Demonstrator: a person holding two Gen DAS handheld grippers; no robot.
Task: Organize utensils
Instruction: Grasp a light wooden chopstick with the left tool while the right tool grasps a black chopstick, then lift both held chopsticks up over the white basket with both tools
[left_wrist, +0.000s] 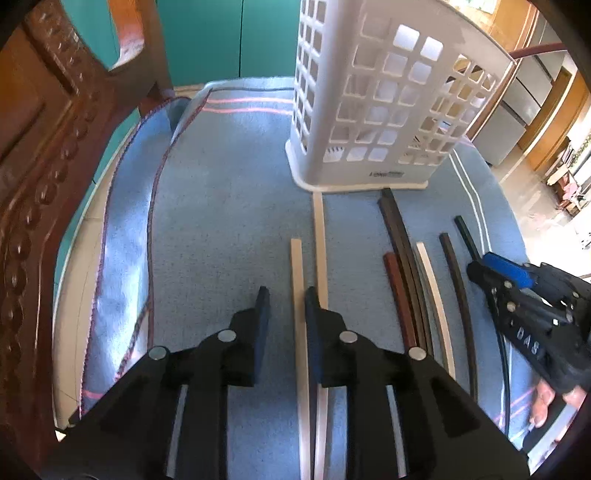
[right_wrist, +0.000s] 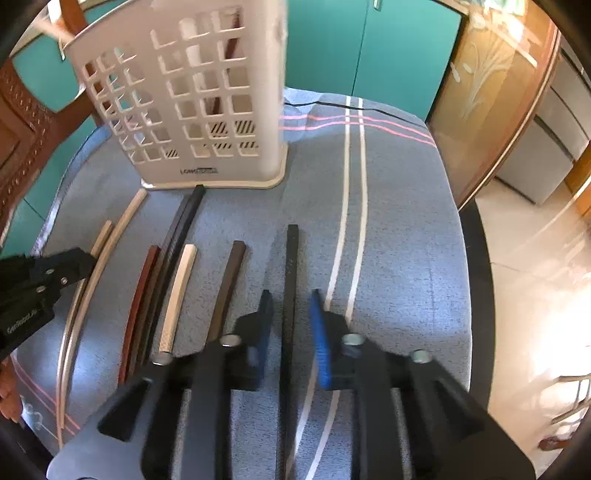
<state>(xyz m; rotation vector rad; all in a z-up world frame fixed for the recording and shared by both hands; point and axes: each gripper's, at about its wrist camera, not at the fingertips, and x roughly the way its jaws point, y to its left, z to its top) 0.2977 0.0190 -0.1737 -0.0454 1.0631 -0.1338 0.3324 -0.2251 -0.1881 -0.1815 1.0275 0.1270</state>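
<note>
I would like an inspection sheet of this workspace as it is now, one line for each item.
surface: blue striped cloth, flat in the middle, folded at one edge.
job's things: basket upright at the far side; cream stick and black stick lie flat; other sticks lie side by side between them.
clutter: nothing seen.
grippers: left gripper open, astride the cream stick; right gripper open, astride the black stick.
cables: nothing seen.
surroundings: carved chair, teal doors, pale floor.
</note>
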